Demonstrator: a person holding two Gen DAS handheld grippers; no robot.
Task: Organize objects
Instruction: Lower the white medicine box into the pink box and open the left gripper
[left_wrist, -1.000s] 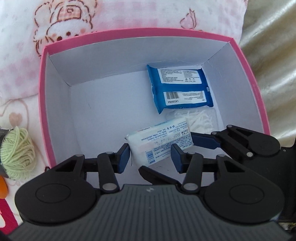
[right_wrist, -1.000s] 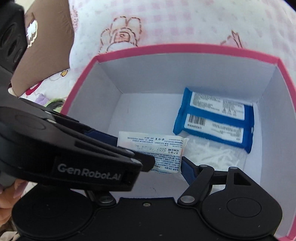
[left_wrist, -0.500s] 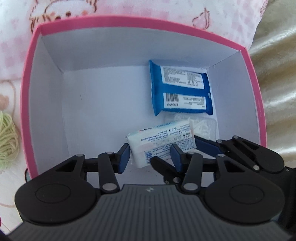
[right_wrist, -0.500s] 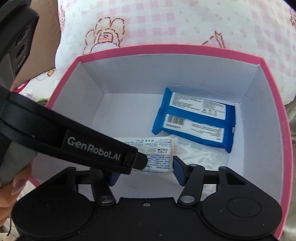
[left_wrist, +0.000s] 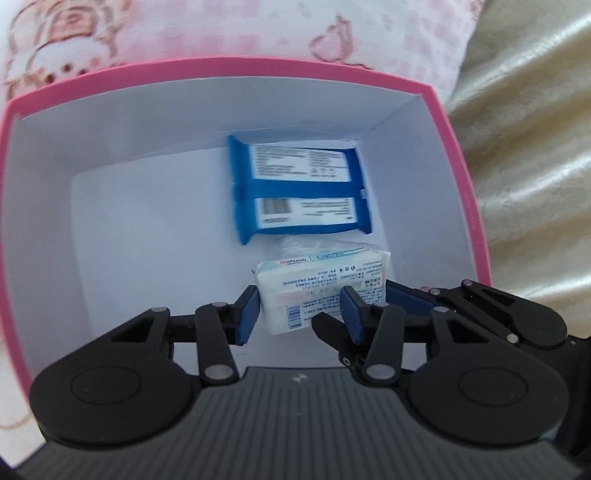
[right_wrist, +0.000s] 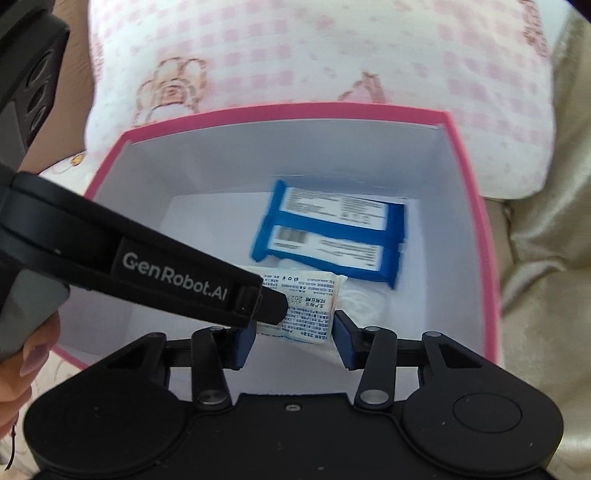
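Observation:
A white tissue pack hangs inside the pink box, just above its white floor. My left gripper is shut on the pack's near left end. My right gripper is closing, and both of its blue pads touch the same pack. One right finger shows beside the pack's right end. A left finger crosses the right wrist view. A blue wipes pack lies flat at the back right. A clear bag of small white pieces lies half hidden under the tissue pack.
The box rests on pink-and-white checked bedding. Beige satin cloth lies to its right. A person's hand holds the left gripper at the lower left. The left half of the box floor is bare.
The right jaws have narrowed from wide apart to touching the tissue pack. Both grippers and the pack have shifted right, over the clear bag. The green yarn has left the left wrist view.

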